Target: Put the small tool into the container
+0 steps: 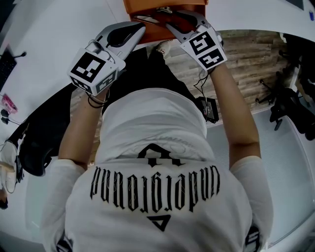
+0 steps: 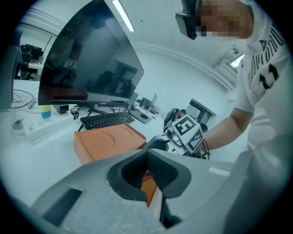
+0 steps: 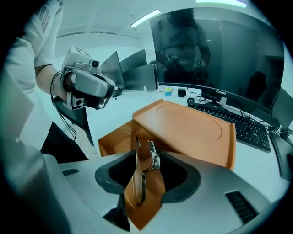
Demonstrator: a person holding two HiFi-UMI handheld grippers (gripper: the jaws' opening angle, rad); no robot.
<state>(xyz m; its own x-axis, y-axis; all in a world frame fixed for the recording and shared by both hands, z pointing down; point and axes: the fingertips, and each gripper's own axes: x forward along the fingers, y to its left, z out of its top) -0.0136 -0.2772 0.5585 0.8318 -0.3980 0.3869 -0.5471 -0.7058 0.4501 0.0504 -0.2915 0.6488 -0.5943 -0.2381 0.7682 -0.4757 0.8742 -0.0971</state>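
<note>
An orange box (image 3: 110, 139) stands on the white desk with its lid (image 3: 192, 132) raised and tilted back. In the head view the orange box (image 1: 142, 7) is at the top edge. My right gripper (image 3: 146, 171) points down into it with its jaws apart. A small silvery tool (image 3: 149, 157) shows between them against the orange inside, and neither pad presses on it. My left gripper (image 3: 110, 91) hangs to the left, above the desk and apart from the box. In its own view the left gripper (image 2: 147, 160) has its pads together, with the box (image 2: 107, 141) behind.
A dark monitor (image 3: 219, 55) and a black keyboard (image 3: 238, 123) stand behind the box. A power strip (image 2: 41, 128) lies at the far left of the desk. A black chair (image 1: 39, 138) is at the person's left, and the desk's front edge runs close to the body.
</note>
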